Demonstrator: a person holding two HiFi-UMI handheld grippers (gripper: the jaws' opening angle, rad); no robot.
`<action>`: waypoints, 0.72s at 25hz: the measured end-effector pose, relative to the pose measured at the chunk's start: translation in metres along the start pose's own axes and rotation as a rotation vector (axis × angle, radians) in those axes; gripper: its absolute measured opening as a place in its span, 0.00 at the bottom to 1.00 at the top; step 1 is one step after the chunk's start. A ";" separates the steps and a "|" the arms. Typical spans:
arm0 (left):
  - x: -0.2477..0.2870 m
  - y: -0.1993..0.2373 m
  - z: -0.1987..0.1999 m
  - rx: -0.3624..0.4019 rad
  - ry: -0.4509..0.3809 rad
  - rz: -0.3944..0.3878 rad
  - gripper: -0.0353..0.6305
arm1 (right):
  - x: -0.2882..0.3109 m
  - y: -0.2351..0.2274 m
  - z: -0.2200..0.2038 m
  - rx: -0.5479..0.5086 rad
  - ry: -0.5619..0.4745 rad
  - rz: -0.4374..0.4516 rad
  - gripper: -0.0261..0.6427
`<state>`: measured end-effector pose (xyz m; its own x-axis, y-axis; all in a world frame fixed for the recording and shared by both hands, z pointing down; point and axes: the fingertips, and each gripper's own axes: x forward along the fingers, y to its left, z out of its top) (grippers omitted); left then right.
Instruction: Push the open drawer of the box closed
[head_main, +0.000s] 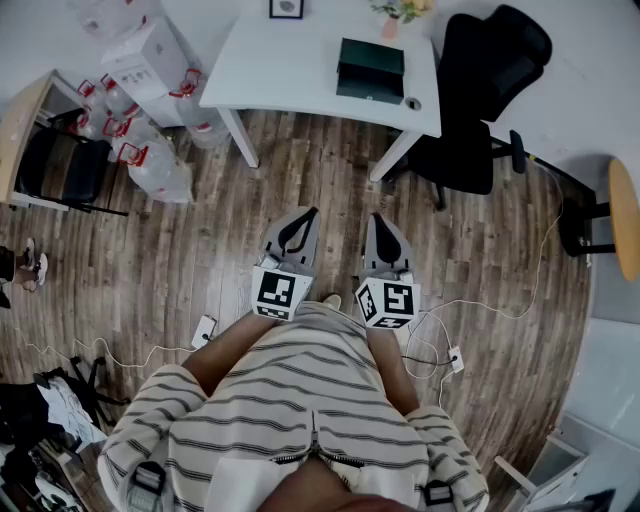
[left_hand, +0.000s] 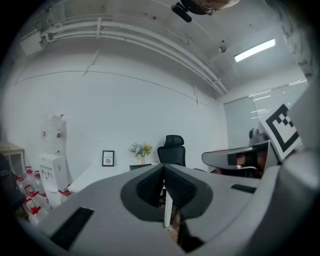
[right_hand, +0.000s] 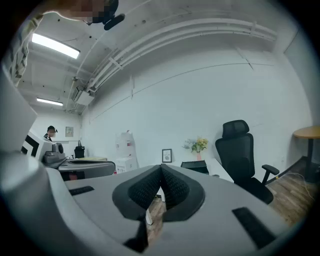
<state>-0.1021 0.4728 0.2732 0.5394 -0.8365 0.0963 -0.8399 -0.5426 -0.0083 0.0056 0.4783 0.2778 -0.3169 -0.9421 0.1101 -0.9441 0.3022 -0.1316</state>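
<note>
The dark green box (head_main: 370, 68) stands on the white table (head_main: 290, 70), far ahead of me across the wooden floor. Its drawer is too small to make out from here. It also shows as a dark box (left_hand: 137, 166) behind the left jaws and as a small dark block (right_hand: 194, 166) beyond the right jaws. I hold both grippers close to my body, pointing toward the table. My left gripper (head_main: 310, 212) (left_hand: 164, 166) is shut with nothing in it. My right gripper (head_main: 372, 216) (right_hand: 160, 166) is shut too, its tips touching, and it holds nothing.
A black office chair (head_main: 480, 100) stands right of the table. Water bottles (head_main: 150, 160) and a white dispenser (head_main: 150, 55) sit at the left. A framed picture (head_main: 286, 8), flowers (head_main: 400, 10) and a tape roll (head_main: 413, 103) share the tabletop. Cables (head_main: 440, 350) trail across the floor.
</note>
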 end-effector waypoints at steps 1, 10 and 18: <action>0.001 0.002 0.000 0.000 0.002 0.000 0.06 | 0.002 0.001 0.000 0.000 0.001 0.002 0.06; 0.001 0.034 -0.005 -0.020 0.002 -0.011 0.06 | 0.023 0.012 -0.005 0.036 0.012 -0.028 0.06; -0.006 0.076 -0.013 -0.029 0.009 -0.059 0.06 | 0.052 0.050 -0.010 0.014 -0.005 -0.054 0.06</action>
<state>-0.1697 0.4372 0.2853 0.5878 -0.8021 0.1050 -0.8079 -0.5887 0.0262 -0.0593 0.4455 0.2866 -0.2652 -0.9576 0.1124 -0.9584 0.2491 -0.1391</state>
